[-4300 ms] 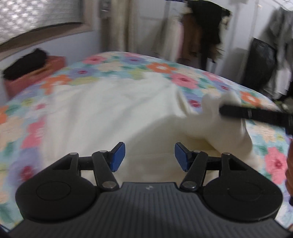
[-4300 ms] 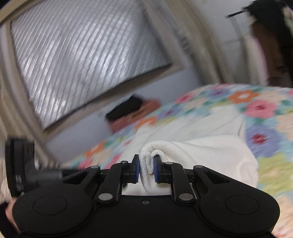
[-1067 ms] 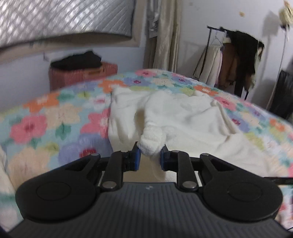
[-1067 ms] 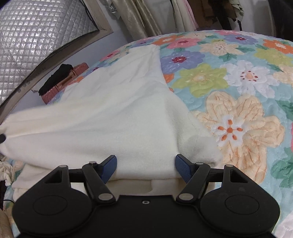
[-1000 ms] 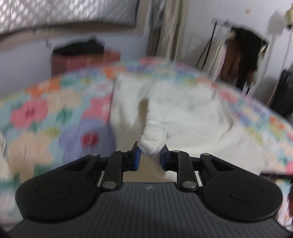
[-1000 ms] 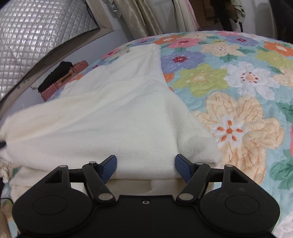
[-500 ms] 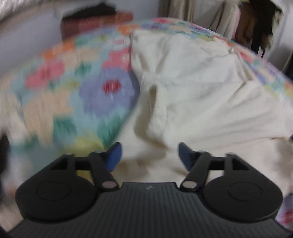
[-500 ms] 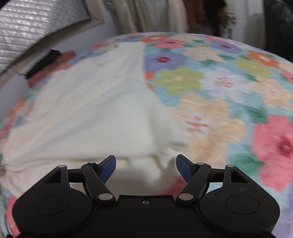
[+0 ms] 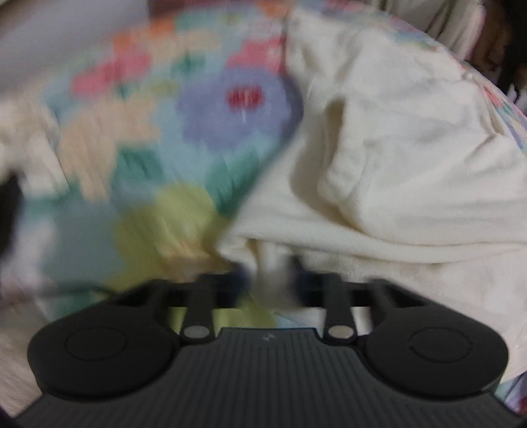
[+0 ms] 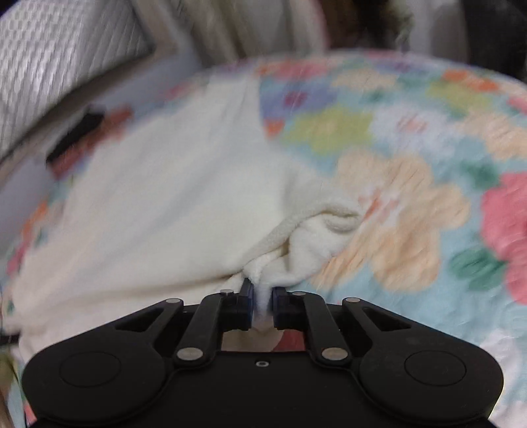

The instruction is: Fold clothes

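A cream fleece garment [image 9: 411, 158] lies partly folded on a floral quilt [image 9: 204, 108]. My left gripper [image 9: 268, 280] is blurred; its blue pads are close together on a near corner of the garment. In the right wrist view the same cream garment [image 10: 171, 197] spreads left and back. My right gripper [image 10: 262, 301] is shut on a bunched near edge of it, with the cloth pinched between the blue pads.
The floral quilt [image 10: 411, 197] covers the bed to the right. A quilted silver panel [image 10: 59, 66] and a red box with a dark item [image 10: 82, 131] stand behind the bed at left. Hanging clothes [image 10: 296, 26] are at the back.
Half a second ago both grippers were open over the garment. Both have since moved down to its near edge and closed on the cloth.
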A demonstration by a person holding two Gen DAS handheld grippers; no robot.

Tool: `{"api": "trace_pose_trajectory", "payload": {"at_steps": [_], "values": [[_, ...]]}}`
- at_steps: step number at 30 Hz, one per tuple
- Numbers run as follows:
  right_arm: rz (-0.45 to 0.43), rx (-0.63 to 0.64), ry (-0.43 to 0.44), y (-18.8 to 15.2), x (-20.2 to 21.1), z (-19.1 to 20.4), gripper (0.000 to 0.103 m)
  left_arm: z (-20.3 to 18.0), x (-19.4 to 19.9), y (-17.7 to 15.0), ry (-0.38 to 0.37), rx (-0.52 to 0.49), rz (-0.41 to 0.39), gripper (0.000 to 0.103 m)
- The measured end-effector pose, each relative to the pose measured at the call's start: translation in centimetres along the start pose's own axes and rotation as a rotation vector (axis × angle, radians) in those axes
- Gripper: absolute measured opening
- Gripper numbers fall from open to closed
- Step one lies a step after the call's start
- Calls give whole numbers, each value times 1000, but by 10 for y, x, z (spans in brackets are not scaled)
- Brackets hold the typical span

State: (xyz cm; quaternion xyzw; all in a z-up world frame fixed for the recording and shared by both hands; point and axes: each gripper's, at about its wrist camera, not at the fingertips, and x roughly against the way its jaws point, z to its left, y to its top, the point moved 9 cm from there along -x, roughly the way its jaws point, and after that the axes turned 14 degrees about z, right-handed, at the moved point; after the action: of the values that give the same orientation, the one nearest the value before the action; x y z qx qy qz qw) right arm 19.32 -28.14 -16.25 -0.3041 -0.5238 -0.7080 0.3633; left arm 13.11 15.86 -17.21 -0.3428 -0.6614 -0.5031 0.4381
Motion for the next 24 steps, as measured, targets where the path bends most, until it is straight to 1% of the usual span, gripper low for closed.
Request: {"api": "trace_pose_trajectory", "payload": {"at_steps": [1,2,3,5,7,9,11,14,15,16,17,19,21,22,23,24], "values": [[-56,12,-47,4,17,-3,10,-1,9,-1,-21,2,-20,14],[-103,18,-84,8,32,-8,9,-1,13,-3,-27,0,-28,14],[-125,-1,-86,9,43,-14,9,-1,16,-5,-28,-4,-34,14],[-112,-40,-100,8,44,-23,9,-6,12,-8,-42,-10,-11,14],[-84,-4,-174,5,33,-25,9,-10,4,-11,-39,-14,22,14],[-42,1,-217,1,17,-28,9,-10,-2,-13,-31,-11,40,14],[-46,-7,-225,1,19,-27,9,-9,-3,-12,-35,0,42,14],[-110,26,-216,6,41,-17,9,-6,7,-9,-54,4,-5,14],[-117,31,-213,7,44,-16,9,-6,6,-9,-55,0,-4,15],[-76,9,-212,5,33,-22,10,-7,2,-9,-53,-1,12,17],[-31,-21,-203,2,20,-28,10,-7,-3,-11,-48,1,37,19],[55,-139,-116,-7,-3,-47,10,-8,-11,-10,-34,-2,72,25],[80,-243,-7,-10,-10,-59,12,-8,-11,-10,-30,-2,78,28],[76,-292,42,-9,-8,-63,13,-6,-9,-10,-37,3,71,36],[68,-343,104,-9,-3,-65,17,-5,-7,-9,-50,10,65,45],[59,-390,160,-8,2,-68,20,-4,-5,-8,-68,20,60,47]]}}
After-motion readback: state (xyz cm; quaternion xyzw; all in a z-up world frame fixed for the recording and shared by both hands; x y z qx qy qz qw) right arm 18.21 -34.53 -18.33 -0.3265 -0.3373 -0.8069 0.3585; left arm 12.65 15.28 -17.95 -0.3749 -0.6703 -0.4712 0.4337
